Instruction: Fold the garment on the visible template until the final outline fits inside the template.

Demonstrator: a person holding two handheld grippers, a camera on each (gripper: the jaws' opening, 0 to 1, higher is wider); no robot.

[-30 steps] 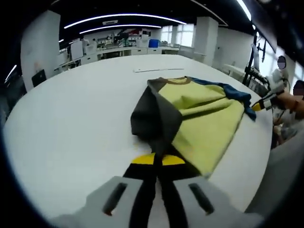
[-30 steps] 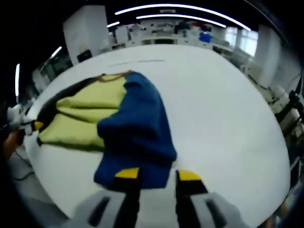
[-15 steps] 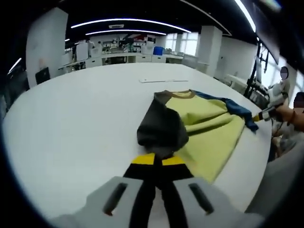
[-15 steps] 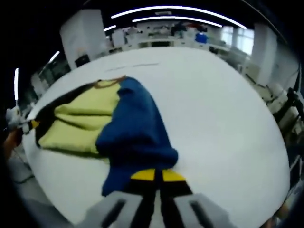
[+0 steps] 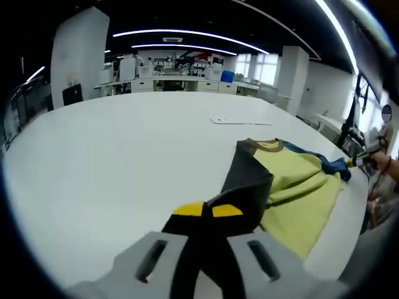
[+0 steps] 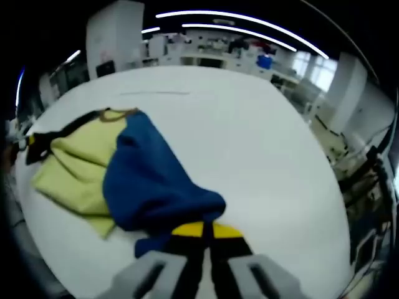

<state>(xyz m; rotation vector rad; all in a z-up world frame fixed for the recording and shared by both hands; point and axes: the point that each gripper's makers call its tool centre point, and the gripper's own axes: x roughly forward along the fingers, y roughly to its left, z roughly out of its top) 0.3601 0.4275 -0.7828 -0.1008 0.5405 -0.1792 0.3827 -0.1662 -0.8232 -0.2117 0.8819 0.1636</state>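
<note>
Since a moment before, the right hand-held gripper had clamped on the blue sleeve, so both sleeves were gripped and could probably be folded inward. The left hand-held gripper stayed clenched on the dark sleeve. The garment lay spread on the white desk, its body yellow-green.

No legible text or labels anywhere

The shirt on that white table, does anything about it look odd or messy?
The shirt lies bunched and wrinkled, not flat. Its dark sleeve is pinched by the left gripper, its blue sleeve by the right gripper. No damage shows.
</note>
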